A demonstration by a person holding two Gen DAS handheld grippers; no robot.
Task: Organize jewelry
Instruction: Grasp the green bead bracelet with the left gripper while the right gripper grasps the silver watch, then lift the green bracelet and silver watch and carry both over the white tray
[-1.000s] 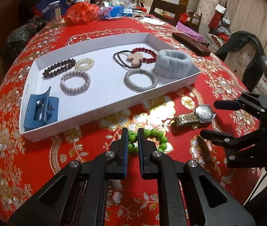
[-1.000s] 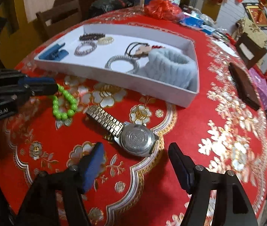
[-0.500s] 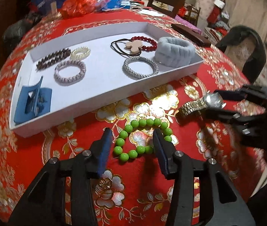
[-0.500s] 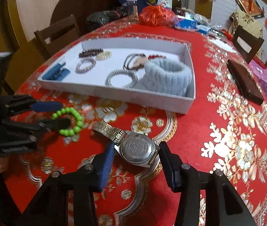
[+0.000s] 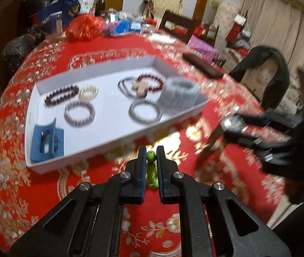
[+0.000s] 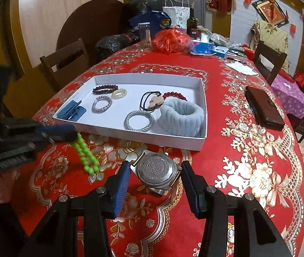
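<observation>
My left gripper [image 5: 151,155] is shut on a green bead bracelet [image 5: 151,167] and holds it above the red tablecloth, just in front of the white tray [image 5: 113,143]. In the right wrist view the bracelet [image 6: 85,154] hangs stretched from the left gripper [image 6: 70,132]. My right gripper [image 6: 155,172] is shut on a silver metal watch [image 6: 157,171], case back showing, lifted near the tray's [image 6: 143,138] near wall. The watch also shows, blurred, in the left wrist view [image 5: 229,126]. The tray holds several bracelets, hair ties, a grey scrunchie [image 6: 183,117] and a blue hair clip [image 6: 71,112].
A brown wallet [image 6: 263,108] lies on the table to the right of the tray. Bags, a bottle and boxes crowd the table's far end [image 6: 173,38]. Wooden chairs [image 6: 66,60] stand around the table. A black chair back [image 5: 265,75] is at the right.
My left gripper has closed on the green bracelet and lifted it toward the tray. My right gripper has closed on the watch and raised it off the cloth.
</observation>
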